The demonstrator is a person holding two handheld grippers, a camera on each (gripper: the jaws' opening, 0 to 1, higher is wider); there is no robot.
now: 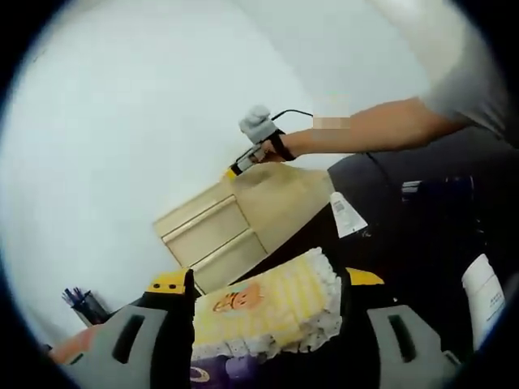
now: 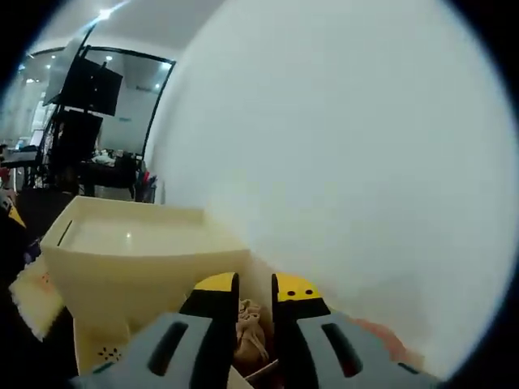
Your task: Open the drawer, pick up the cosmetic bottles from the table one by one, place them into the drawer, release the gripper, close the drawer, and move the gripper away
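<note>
Drawer unit shut, at eleven o'clock from left gripper, whose jaws clamp a frilled yellow packet. Right gripper nearer, at cabinet's top; jaws near-closed, unclear on what. Cosmetic bottles on dark table, one o'clock.

Grey tongs, yellow-tipped black jaws (grey short sleeve).

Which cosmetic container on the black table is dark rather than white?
The dark bottle; flanking it, the flat tube and the labelled bottle are white.
</note>
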